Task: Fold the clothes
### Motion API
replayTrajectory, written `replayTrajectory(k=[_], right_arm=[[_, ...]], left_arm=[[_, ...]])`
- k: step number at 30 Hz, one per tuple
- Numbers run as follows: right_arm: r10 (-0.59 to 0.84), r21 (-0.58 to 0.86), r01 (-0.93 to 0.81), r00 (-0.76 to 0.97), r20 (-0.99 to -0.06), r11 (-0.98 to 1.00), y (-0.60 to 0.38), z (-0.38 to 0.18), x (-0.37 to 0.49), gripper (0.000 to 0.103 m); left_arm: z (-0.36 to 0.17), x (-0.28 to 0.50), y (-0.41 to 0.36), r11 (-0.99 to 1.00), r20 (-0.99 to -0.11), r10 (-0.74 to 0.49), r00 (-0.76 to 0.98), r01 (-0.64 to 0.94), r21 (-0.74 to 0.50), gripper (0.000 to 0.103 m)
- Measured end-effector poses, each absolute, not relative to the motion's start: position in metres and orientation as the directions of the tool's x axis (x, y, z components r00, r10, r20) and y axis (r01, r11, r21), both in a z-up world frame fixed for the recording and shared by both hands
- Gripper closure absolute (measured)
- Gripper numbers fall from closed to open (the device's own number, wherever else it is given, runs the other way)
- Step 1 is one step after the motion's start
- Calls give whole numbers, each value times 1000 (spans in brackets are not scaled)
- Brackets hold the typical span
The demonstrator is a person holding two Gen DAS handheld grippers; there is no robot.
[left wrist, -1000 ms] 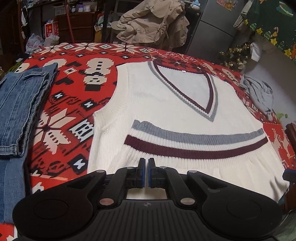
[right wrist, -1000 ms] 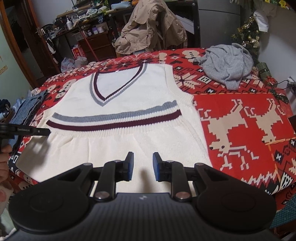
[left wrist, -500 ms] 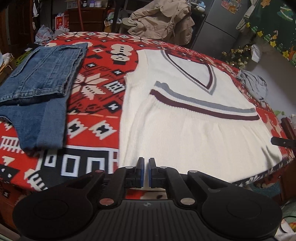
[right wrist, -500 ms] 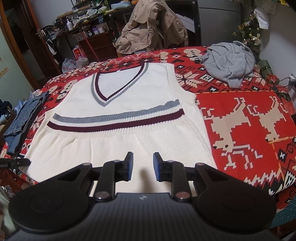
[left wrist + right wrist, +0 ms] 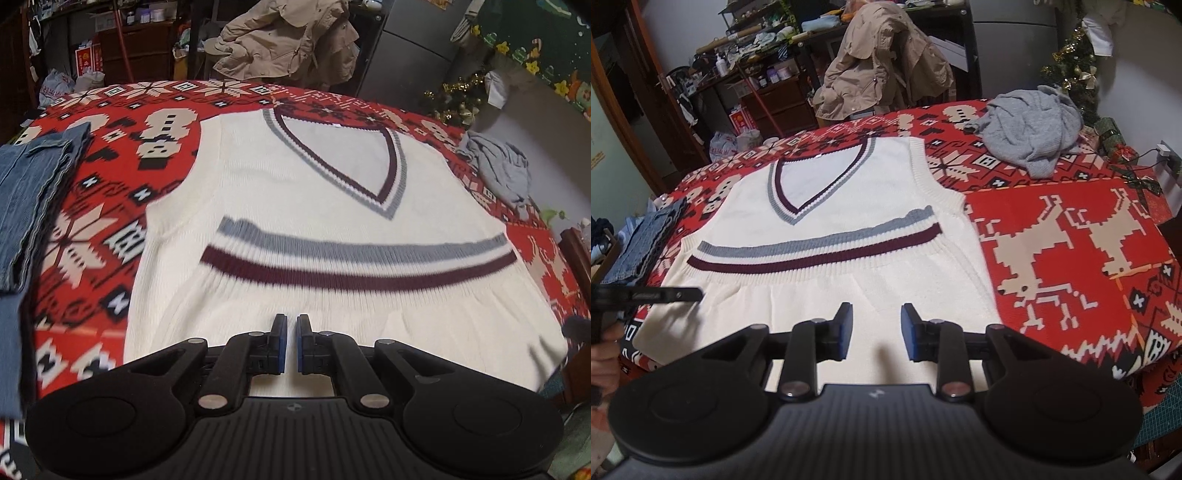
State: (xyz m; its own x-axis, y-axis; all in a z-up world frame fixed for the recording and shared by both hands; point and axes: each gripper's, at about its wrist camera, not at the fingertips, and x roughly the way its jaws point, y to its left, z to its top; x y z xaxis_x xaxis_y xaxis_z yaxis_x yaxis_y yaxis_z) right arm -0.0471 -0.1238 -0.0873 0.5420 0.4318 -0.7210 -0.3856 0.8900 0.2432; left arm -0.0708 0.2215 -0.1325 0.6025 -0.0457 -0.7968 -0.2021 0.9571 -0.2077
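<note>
Vest, cream ribbed knit, sleeveless (image 5: 303,192), one in number, lying flat and face up on the tabletop under a red patterned Christmas cloth (image 5: 1071,229), V-neck at the far side and hem at the near edge. Compared with half a second ago, the left wrist view has swung back rightward and forward: the vest now fills the centre, and the folded blue denim jeans (image 5: 26,199), one pile, have slid to the left margin. The right wrist view is nearly unchanged, though the left claw now reaches further in over the vest's left hem corner. Left claw (image 5: 287,343): tips close together with only a narrow gap, holding nothing, above the hem. Right claw (image 5: 874,332): spread apart, empty, above the middle of the hem. One crumpled grey knit garment (image 5: 1030,129) lies at the far right of the cloth; one beige jacket (image 5: 882,74) hangs behind the tabletop.
</note>
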Motion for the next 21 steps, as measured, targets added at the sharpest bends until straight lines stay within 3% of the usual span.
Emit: replayTrajectory(k=[13,21], right_arm=[[446,262,-390,522,-727,883,-123,-95,-46,71],[456,263,-403,520,-722,877,-119,-95,-48,71]], left_arm=[[-124,-126,195,957,-787,-145,599,-117,-265,99],[-134,-89,191,970,-801,-109,588,-114,-216,99]])
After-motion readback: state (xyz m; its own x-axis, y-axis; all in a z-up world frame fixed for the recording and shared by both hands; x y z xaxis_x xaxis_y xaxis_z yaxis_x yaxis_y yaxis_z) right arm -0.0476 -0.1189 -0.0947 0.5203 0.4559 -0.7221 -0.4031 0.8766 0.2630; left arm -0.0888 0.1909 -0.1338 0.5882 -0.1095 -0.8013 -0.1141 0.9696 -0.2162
